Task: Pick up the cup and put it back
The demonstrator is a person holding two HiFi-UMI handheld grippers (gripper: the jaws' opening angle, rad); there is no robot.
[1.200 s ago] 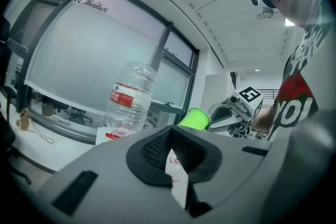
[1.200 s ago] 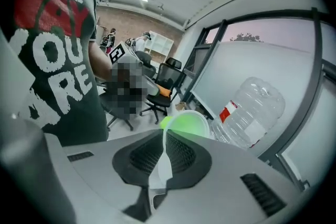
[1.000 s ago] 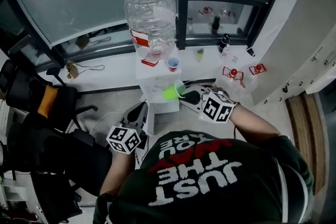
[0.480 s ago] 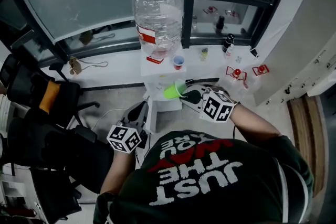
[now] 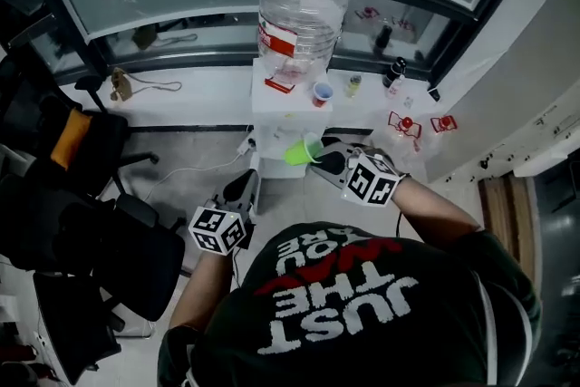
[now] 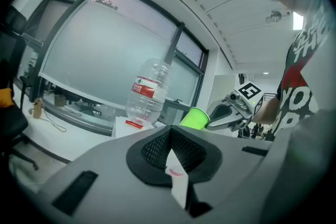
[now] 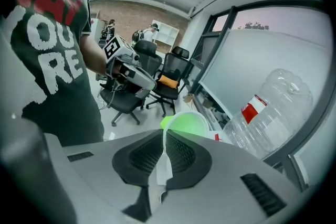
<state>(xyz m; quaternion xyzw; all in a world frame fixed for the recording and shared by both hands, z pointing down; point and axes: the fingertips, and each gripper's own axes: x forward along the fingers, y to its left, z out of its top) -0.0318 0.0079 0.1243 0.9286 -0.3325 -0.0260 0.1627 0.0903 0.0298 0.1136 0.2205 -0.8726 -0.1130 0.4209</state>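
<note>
A bright green cup [image 5: 300, 150] hangs tilted on its side in front of the white water dispenser [image 5: 292, 109], below its top. My right gripper [image 5: 323, 160] is shut on the cup's rim; in the right gripper view the cup's wall [image 7: 185, 124] runs between the pads of the right gripper [image 7: 164, 135]. The left gripper [image 5: 243, 188] hangs lower left of the cup, apart from it, jaws together. In the left gripper view the left gripper [image 6: 169, 132] is shut, and the cup [image 6: 195, 118] and the right gripper [image 6: 227, 113] show beyond it.
A large clear water bottle [image 5: 304, 9] stands upside down on the dispenser, with a small red and blue cup [image 5: 322, 93] beside it on top. Black office chairs [image 5: 82, 222] crowd the left. Small bottles [image 5: 391, 73] and red items [image 5: 404, 124] sit along the window sill at the right.
The head view has swung, so the dispenser and bottle now sit further right and lower in the picture. The right gripper still holds the green cup in front of the dispenser; the left gripper stays low.
</note>
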